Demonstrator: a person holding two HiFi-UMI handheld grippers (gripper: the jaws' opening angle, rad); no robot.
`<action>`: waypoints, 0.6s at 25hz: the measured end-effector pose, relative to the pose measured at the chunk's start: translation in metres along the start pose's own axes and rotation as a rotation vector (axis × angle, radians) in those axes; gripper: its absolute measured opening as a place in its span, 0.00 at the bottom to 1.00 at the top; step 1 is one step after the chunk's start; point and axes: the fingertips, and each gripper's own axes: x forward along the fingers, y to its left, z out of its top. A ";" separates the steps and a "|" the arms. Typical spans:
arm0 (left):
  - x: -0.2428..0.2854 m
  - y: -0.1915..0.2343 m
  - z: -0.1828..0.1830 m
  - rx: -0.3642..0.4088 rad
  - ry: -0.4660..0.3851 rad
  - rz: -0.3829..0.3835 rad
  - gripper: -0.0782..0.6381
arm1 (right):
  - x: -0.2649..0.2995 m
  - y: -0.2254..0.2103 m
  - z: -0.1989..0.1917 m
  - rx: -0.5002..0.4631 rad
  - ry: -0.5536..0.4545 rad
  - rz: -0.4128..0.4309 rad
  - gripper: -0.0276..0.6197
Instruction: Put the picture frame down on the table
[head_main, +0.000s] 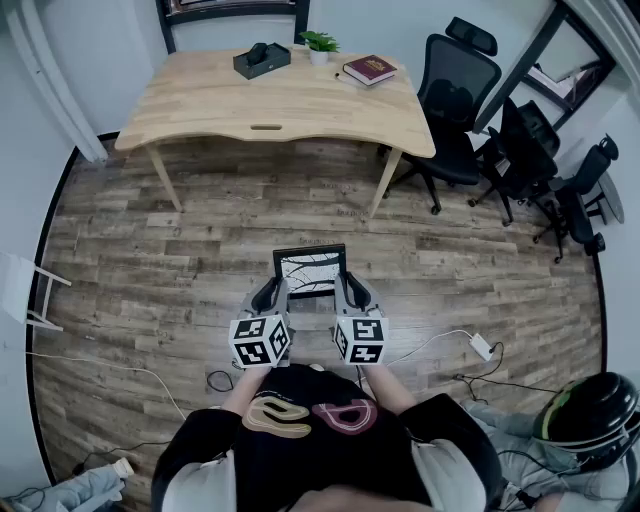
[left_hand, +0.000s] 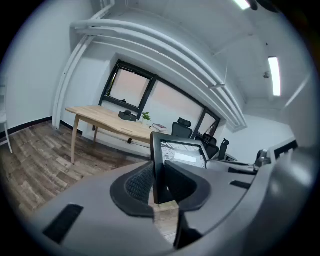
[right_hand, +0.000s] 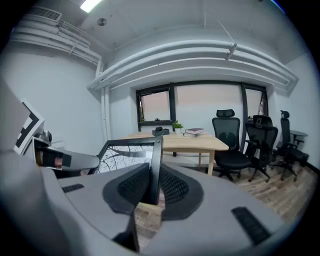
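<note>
A black picture frame (head_main: 310, 270) with a pale branch print hangs over the wood floor between both grippers. My left gripper (head_main: 273, 290) is shut on the frame's left edge (left_hand: 158, 165); its pads press both faces. On the frame's right edge (right_hand: 154, 165) my right gripper (head_main: 347, 288) is shut the same way. Farther off stands the light wooden table (head_main: 270, 100), several steps ahead of the frame, also seen as the table (left_hand: 107, 119) in the left gripper view and the table (right_hand: 187, 141) in the right gripper view.
On the table's far side lie a black box (head_main: 262, 59), a small potted plant (head_main: 319, 46) and a dark red book (head_main: 369, 69). Black office chairs (head_main: 455, 100) stand right of it. Cables and a white adapter (head_main: 482, 347) lie on the floor at my right.
</note>
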 end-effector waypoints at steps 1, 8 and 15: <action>0.003 0.004 0.002 -0.003 0.004 -0.001 0.22 | 0.005 0.002 0.001 0.000 0.003 -0.004 0.15; 0.036 0.038 0.036 0.009 0.011 -0.041 0.22 | 0.051 0.012 0.023 0.030 -0.018 -0.039 0.16; 0.064 0.067 0.066 0.032 0.010 -0.091 0.22 | 0.090 0.024 0.041 0.043 -0.042 -0.091 0.16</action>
